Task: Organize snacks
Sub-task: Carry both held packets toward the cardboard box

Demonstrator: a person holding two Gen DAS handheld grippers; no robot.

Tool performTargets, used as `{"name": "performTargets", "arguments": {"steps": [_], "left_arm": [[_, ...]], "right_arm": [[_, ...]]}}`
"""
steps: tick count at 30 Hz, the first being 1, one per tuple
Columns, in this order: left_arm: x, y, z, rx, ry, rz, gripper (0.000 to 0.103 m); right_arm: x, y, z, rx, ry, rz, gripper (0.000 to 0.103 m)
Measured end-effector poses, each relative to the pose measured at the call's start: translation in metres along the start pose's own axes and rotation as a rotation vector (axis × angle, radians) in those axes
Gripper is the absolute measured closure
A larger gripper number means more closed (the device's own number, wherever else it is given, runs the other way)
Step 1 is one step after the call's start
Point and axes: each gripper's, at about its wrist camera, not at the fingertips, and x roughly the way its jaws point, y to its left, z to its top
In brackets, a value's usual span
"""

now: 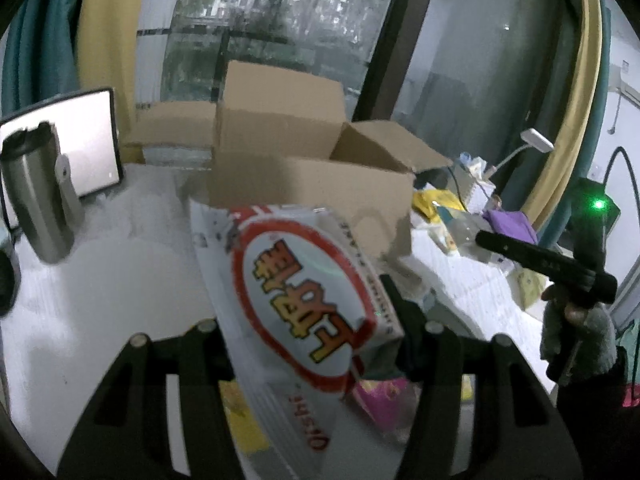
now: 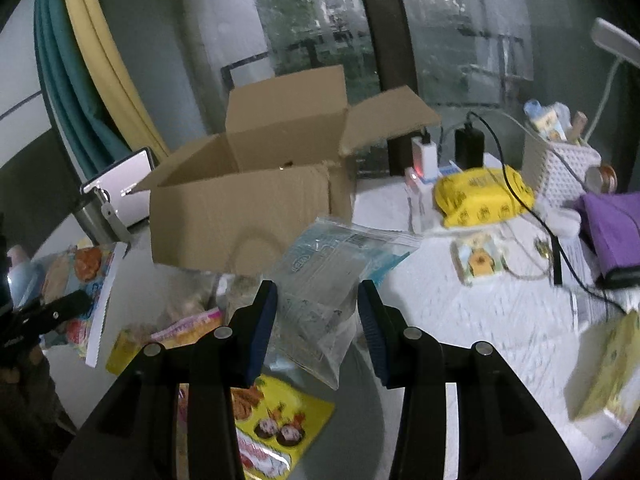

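A white snack bag [image 1: 304, 292] with a red oval and yellow lettering hangs tilted above the table, and my left gripper [image 1: 308, 316] is shut on it. Behind it stands an open cardboard box [image 1: 312, 188]. In the right wrist view a clear plastic bag [image 2: 320, 264] with blue print is lifted in front of the same box [image 2: 240, 216], with my right gripper [image 2: 316, 312] shut on it between its blue pads [image 2: 262, 320]. One black finger [image 1: 520, 254] of the right gripper shows at the right of the left wrist view, held by a gloved hand [image 1: 576, 340].
Loose snack packets lie below: a yellow one [image 2: 280, 416] and a pink one [image 1: 384, 400]. A steel tumbler [image 1: 36, 200] and a screen [image 1: 92, 140] stand at the left. At the right are a yellow pack [image 2: 484, 196], a white basket [image 2: 560, 168], purple cloth [image 2: 612, 224] and black cables [image 2: 520, 196].
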Motion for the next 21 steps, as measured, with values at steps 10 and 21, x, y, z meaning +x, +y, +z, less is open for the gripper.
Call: {"name": "performTargets", "arguments": {"steps": [10,21], "left_arm": [[0.017,0.016,0.045,0.040,-0.056,0.018,0.045],[0.047,0.026,0.076,0.072,-0.057,0.031,0.045]], "right_arm": [[0.015,0.015,0.040,-0.046,-0.037,0.027,0.059],[0.039,0.024,0.069,-0.091,-0.047,0.046,0.059]]}}
